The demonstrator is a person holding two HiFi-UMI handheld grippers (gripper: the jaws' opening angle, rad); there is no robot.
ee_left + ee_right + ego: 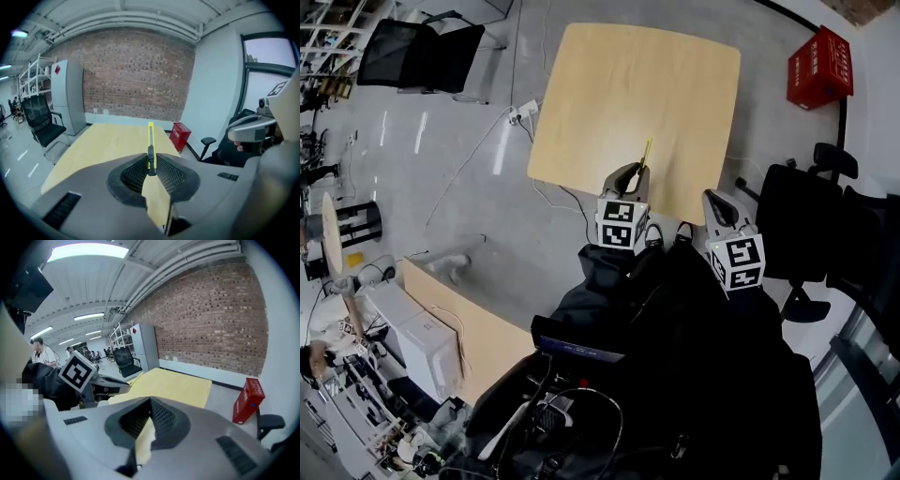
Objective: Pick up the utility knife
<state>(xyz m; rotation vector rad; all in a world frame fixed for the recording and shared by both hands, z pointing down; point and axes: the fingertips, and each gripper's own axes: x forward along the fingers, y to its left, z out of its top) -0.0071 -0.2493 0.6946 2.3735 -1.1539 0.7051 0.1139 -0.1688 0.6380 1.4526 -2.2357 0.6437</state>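
We've got the left gripper [629, 175] clamped on the slim yellow knife [646, 153], held over the smooth, round-cornered table [609, 84]. Right gripper [713, 200]: jaws together, empty. Red crate [818, 67] and black chair [417, 54] stand well clear.

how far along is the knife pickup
Done: the left claw is shut on the knife, which looks lifted clear of the table. In hand: only holding it up. Left: nothing obvious. The right claw is shut and empty.
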